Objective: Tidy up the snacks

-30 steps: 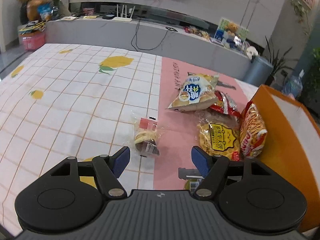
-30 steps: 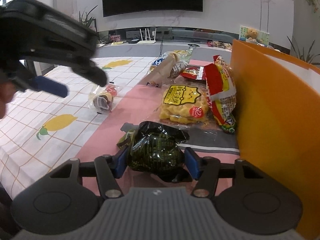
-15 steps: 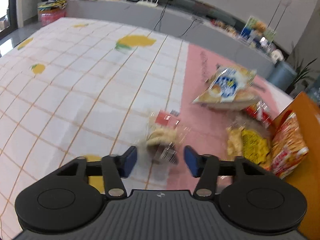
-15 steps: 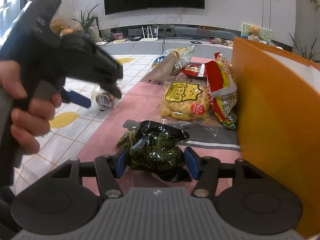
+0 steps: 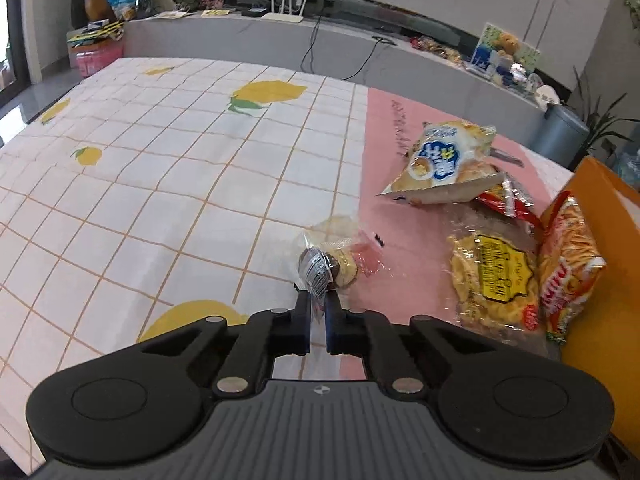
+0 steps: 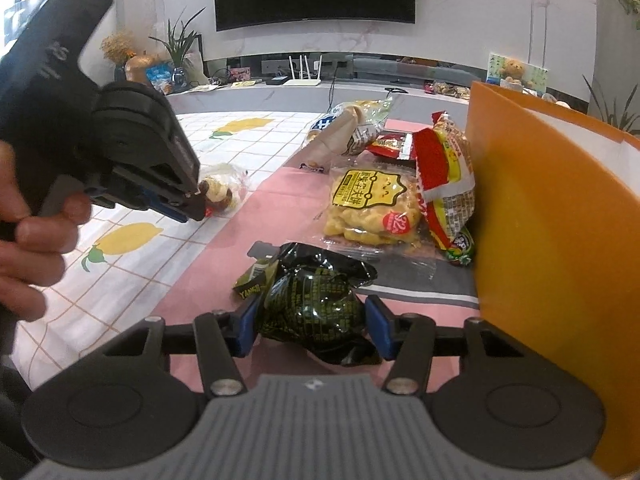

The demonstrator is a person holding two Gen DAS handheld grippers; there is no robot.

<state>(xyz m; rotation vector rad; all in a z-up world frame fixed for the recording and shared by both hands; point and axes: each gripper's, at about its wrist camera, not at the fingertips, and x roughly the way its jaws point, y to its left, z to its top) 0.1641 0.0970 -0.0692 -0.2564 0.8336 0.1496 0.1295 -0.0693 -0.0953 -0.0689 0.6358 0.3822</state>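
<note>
My left gripper [image 5: 318, 304] is shut on the edge of a small clear-wrapped pastry snack [image 5: 334, 258] and holds it just above the cloth; both also show in the right wrist view, the left gripper [image 6: 192, 210] pinching the snack [image 6: 220, 192]. My right gripper [image 6: 312, 320] has its fingers on both sides of a black-green snack bag [image 6: 312, 300] on the pink mat, touching it. An orange box [image 6: 552, 240] stands at the right. A yellow snack bag [image 5: 492, 276], a red-yellow noodle bag [image 5: 568, 264] and a blue-white bread bag [image 5: 444, 164] lie nearby.
A small red packet [image 5: 504, 200] lies between the bags. The table has a white checked lemon cloth [image 5: 160, 184] on the left and a pink mat [image 5: 396, 128] on the right. A low TV counter [image 5: 280, 36] runs behind the table.
My left gripper closed from wide open onto the pastry snack and lifted it slightly. My right gripper stayed around the black-green bag.
</note>
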